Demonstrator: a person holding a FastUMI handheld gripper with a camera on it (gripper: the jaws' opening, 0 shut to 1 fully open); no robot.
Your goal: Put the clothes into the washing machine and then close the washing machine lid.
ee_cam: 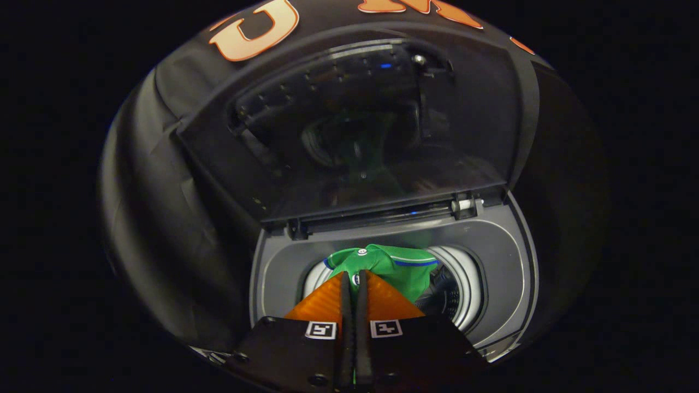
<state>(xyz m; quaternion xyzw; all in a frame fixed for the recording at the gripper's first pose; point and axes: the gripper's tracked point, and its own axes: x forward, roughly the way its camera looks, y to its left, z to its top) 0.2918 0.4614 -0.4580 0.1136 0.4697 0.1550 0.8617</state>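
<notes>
Gripper view: gripper (354, 279) pinched tight on the green garment (390, 265), fingers nearly touching; garment hangs just ahead of the tips, directly over the drum opening (464, 295); lid (349, 125) stands raised beyond; likely next move is a straight drop down.

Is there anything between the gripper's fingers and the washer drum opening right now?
Yes. In the gripper view the gripper is shut on the green garment, which hangs from the fingertips over the drum opening; the lid stands open behind.
</notes>
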